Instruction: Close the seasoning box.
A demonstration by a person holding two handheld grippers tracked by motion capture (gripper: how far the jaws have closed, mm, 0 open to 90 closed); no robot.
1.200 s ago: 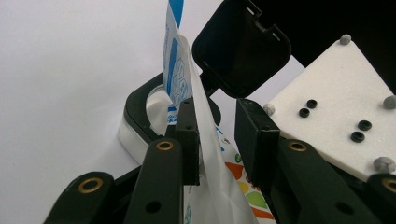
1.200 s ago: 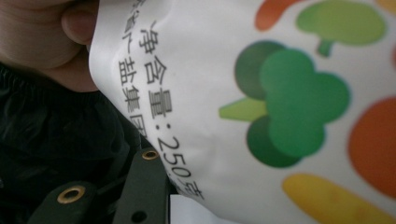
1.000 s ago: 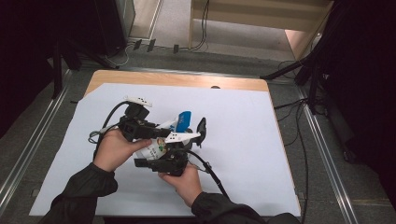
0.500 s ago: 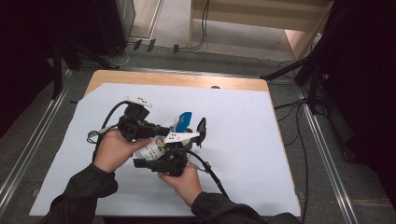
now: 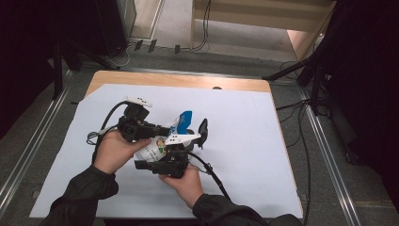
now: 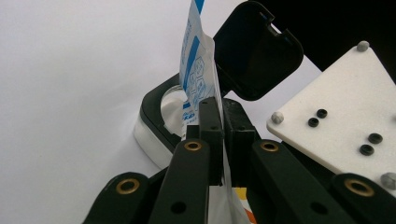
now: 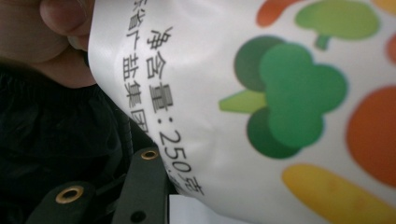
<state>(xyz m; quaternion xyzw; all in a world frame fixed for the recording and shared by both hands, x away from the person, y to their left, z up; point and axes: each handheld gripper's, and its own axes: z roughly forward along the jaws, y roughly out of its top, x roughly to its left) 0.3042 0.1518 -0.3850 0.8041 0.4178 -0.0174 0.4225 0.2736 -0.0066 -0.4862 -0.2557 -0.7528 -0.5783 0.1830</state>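
Left gripper (image 6: 219, 135): fingers clamped on thin top edge of white-blue pouch (image 6: 196, 70), having just closed. Open black-lidded container (image 6: 161, 112) just beyond fingertips. Right gripper (image 5: 164, 165): fingers grip pouch's printed body from below, above desk (image 5: 244, 141).

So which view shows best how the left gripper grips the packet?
The left gripper view: the left gripper has its jaws shut on the thin blue-printed edge of the packet, above an open black-lidded container. The high view shows the packet small between both hands. The right gripper view shows its printed face close up.
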